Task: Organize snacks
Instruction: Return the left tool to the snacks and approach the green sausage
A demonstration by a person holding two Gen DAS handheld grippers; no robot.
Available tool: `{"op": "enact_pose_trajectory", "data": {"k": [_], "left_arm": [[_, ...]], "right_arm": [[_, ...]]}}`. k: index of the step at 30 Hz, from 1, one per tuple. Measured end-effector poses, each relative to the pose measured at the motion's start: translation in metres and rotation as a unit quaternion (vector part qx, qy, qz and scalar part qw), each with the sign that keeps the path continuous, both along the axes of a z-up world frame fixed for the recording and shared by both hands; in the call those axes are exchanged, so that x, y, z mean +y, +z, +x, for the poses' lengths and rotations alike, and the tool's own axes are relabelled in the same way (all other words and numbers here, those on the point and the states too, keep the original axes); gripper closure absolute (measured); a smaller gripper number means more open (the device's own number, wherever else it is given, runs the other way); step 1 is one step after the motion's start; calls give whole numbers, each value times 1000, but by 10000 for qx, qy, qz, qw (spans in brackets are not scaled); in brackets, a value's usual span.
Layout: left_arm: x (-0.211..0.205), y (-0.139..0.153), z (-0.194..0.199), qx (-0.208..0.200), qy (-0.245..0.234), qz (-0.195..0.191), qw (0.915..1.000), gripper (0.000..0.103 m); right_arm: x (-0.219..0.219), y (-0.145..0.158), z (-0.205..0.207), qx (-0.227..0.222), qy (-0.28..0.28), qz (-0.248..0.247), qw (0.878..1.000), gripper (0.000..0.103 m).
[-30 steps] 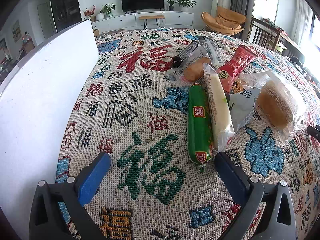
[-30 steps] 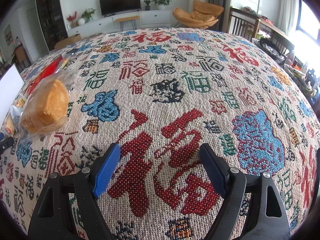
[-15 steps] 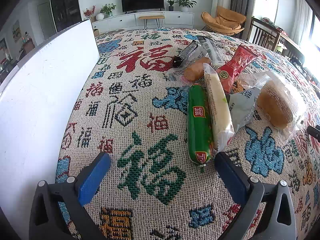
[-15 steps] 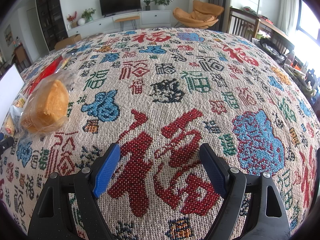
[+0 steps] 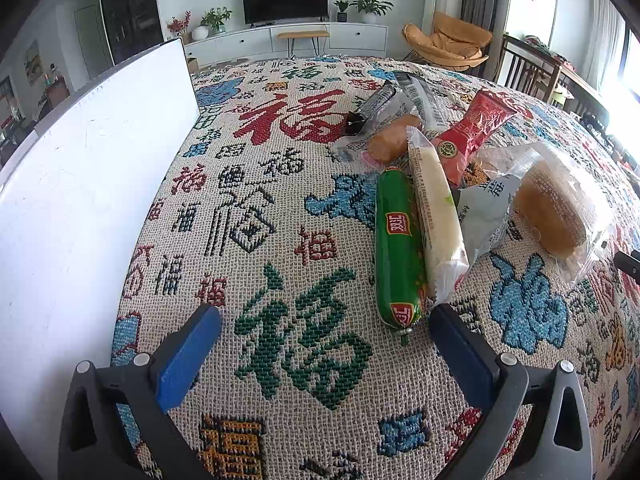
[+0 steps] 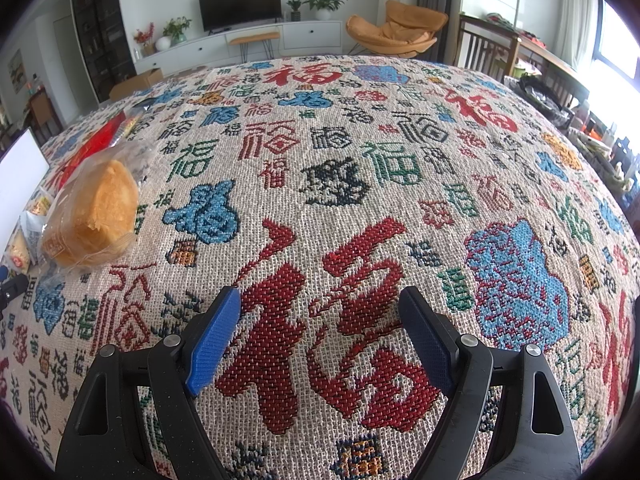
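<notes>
My left gripper (image 5: 326, 344) hangs over the patterned tablecloth (image 5: 256, 208) with its blue pads spread wide; nothing sits between them. My right gripper (image 6: 320, 328) is likewise spread wide above a large red character woven into the cloth, with only fabric between its pads.

Reference landmark: the green sausage (image 5: 396, 248), lying lengthwise on the cloth.
- Its near, crimped end lies just beyond my left gripper's right-hand pad, apart from it.
- A pale cream bar in a clear wrapper (image 5: 436, 208) lies along the sausage's right side, touching it and partly overlapping its near end.
- A grey-white packet (image 5: 486, 212) sits right of the bar, partly tucked under it.
- A bagged bread loaf (image 5: 556, 208) lies further right of the sausage, beside that packet. In the right wrist view it lies at the far left edge (image 6: 96, 216).
- A red packet (image 5: 476, 132) lies beyond the sausage's far end, angled away to the right.
- A brown roll in a clear wrapper (image 5: 390, 140) and dark wrapped sticks (image 5: 380, 100) lie beyond the far end.
- A white board (image 5: 80, 184) stands upright well to the left of the sausage.
</notes>
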State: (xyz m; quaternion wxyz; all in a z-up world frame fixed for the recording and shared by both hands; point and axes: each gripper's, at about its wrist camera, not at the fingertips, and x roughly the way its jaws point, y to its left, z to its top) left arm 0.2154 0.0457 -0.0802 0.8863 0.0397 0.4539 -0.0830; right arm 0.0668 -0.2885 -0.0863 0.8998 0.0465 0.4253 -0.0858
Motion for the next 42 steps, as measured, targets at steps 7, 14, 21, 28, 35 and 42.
{"op": "enact_pose_trajectory", "data": {"k": [7,14,21,28,35,42], "left_arm": [[0,0,0,-1,0,2,10000,0],[0,0,-1,8,-6,-6,10000,0],[13,8,-25,599,-272,-374,9971,0],[21,43,-32,199,-278,-774,9964,2],[-14,31,14,334,-471,-283,9979,13],[-59,15,30,463,-942,154,9944,41]], "right_arm": [[0,0,0,-1,0,1,10000,19],[0,0,0,-1,1,1,10000,19],[0,0,0,-1,1,3,10000,19],[0,0,0,-2,1,4,10000,19],[0,0,0,-4,2,8,10000,19],[0,0,0,-6,3,12,10000,19]]}}
